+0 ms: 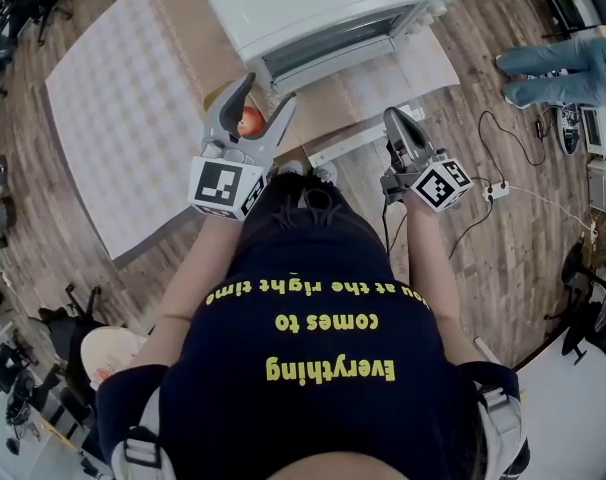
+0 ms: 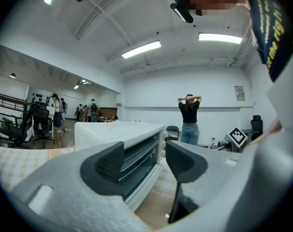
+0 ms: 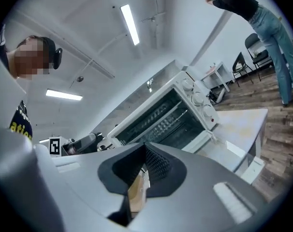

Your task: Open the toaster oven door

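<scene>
Standing behind the person, I see the toaster oven (image 1: 313,3) on the table (image 1: 123,108) at their twelve o'clock, its door (image 1: 328,53) seemingly shut, though I can't be certain. The left gripper (image 1: 270,88), at eleven o'clock, has its jaws apart on nothing. The right gripper (image 1: 395,116), at one o'clock, has its jaws together and empty. Neither touches the oven, so the opening looks wholly left to do.

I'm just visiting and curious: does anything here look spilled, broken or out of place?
Nothing stands out. The toaster oven sits upright on the table, a red round object lies near it, and nothing looks spilled.
</scene>
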`<move>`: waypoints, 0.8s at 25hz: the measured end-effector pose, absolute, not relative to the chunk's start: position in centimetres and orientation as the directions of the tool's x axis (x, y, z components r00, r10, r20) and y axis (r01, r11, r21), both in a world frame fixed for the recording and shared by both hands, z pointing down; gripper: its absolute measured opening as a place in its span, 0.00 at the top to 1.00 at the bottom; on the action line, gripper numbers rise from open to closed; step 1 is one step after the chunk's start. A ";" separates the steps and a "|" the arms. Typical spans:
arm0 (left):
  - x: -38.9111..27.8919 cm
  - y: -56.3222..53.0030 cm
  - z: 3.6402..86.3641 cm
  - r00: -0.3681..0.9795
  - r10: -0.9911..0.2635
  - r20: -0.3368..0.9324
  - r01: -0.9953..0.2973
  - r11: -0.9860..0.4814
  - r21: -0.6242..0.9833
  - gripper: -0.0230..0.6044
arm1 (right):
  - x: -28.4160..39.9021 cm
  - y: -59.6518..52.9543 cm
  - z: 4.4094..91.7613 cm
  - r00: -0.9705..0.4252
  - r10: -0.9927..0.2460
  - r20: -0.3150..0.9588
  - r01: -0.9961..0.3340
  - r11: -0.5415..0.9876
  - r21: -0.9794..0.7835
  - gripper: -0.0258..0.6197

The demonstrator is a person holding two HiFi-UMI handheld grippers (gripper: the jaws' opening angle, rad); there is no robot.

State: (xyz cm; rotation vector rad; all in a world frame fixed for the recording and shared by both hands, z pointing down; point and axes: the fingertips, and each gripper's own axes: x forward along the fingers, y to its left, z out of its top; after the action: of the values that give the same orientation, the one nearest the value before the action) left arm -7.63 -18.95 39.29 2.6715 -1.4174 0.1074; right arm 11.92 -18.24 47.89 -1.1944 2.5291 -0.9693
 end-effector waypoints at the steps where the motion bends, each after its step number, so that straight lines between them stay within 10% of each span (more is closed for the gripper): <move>1: -7.7 -19.0 39.1 0.558 -0.822 0.112 -0.830 -0.554 0.069 0.54 | 11.8 -18.6 46.9 -0.659 -0.746 0.098 -0.628 0.473 -0.618 0.94; 20: -7.6 -19.1 35.1 0.568 -0.821 0.054 -0.819 -0.559 0.126 0.58 | 8.3 -20.4 35.1 -0.639 -0.766 0.068 -0.736 0.583 -0.343 0.94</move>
State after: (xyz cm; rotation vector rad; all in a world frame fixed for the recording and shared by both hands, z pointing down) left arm -7.62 -19.10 35.12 2.6587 -1.3988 -0.0162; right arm 8.31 -20.43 35.14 -1.2926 2.7172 -0.5263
